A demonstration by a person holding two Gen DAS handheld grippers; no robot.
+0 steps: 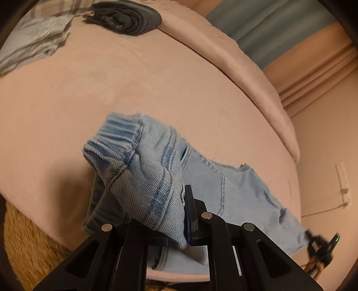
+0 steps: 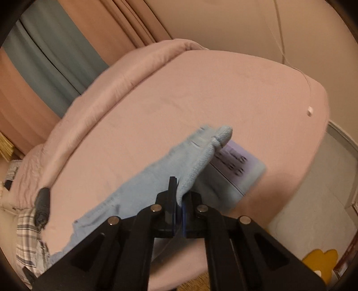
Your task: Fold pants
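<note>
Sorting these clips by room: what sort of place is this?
Probably a bedroom: a bed with a pink sheet, curtains behind it, and folded clothes lying on it.

The right gripper [image 2: 177, 201] pinches a lifted fold of light-blue pants [image 2: 190, 161] above the pink bed [image 2: 223, 89].

dark print on pants [image 2: 230, 164] inner label, blurred, unreadable
</note>
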